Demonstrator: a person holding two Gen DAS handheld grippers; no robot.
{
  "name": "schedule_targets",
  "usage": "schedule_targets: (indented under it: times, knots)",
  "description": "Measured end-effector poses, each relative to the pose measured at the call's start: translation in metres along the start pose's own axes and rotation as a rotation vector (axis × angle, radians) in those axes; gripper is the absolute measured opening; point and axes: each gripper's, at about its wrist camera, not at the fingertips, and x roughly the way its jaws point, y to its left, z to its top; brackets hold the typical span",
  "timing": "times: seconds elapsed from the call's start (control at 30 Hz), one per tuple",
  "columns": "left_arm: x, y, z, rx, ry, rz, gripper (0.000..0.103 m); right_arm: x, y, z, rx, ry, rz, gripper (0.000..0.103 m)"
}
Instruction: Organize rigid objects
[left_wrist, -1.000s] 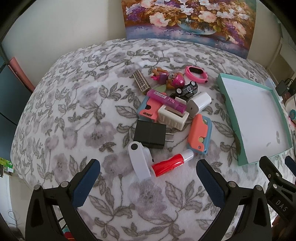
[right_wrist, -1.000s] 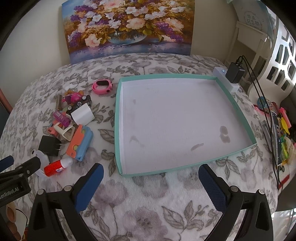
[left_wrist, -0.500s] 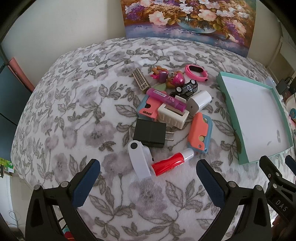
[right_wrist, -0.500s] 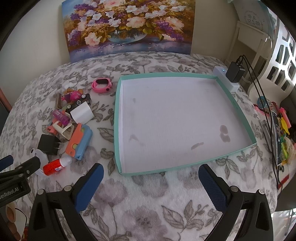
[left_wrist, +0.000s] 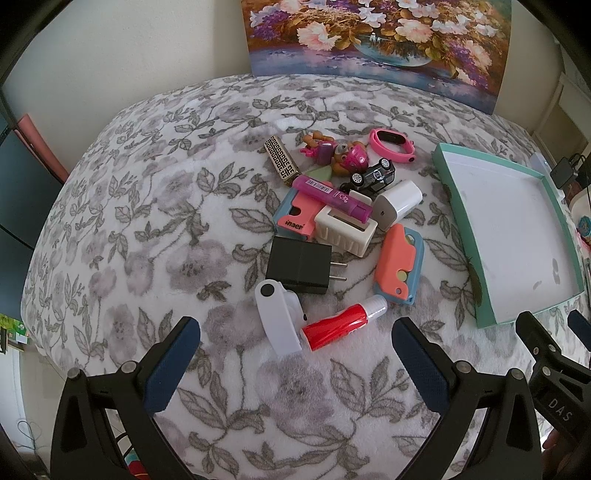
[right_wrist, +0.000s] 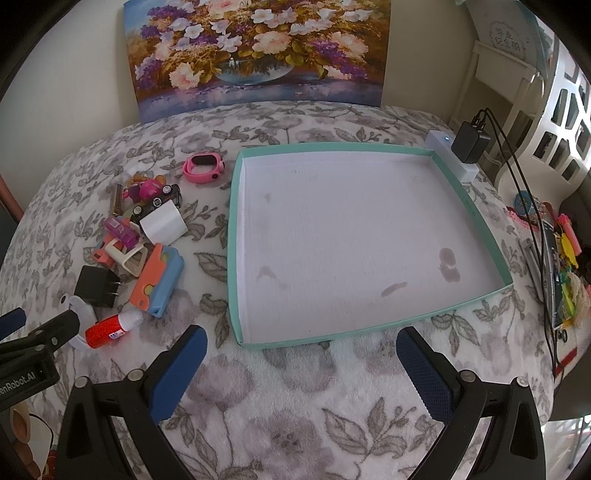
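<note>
Glue stick (left_wrist: 341, 321), nearest of the clutter at 9 o'clock from the empty tray (right_wrist: 240, 221), looks light, stiff and slippery; grip across its red barrel. Left gripper (left_wrist: 295, 354) and right gripper (right_wrist: 301, 363) hover released.

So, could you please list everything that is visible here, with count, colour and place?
tray: 1, teal rim, white inside, nothing in it, right of the pile
black charger: 1, black, pile front
white charger: 1, white, pile right
glue bottle: 1, red, nearest the left gripper
white flat piece: 1, white, beside the glue bottle
coral-and-blue case: 1, between pile and tray
purple tube: 1, on top of the pile
toy car: 1, black, pile back
pink watch: 1, farthest back
painting: 1, flowers, against the wall
left gripper: jaws open, blue pads
right gripper: jaws open, before the tray
</note>
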Motion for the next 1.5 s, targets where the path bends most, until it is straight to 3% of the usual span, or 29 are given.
schedule_targets:
  times: [1.37,1.5]
  knots:
    - [0.0005,-0.0039,-0.0027,-0.002,0.002,-0.003,0.103,0.0028,0.0022,-0.0007,-0.008,0.015,-0.007,0.103]
    - [0.0002,0.0012,-0.0013,-0.024,0.002,-0.02,0.103,-0.0009,0.0042,-0.0001,-0.01,-0.015,0.003,0.103]
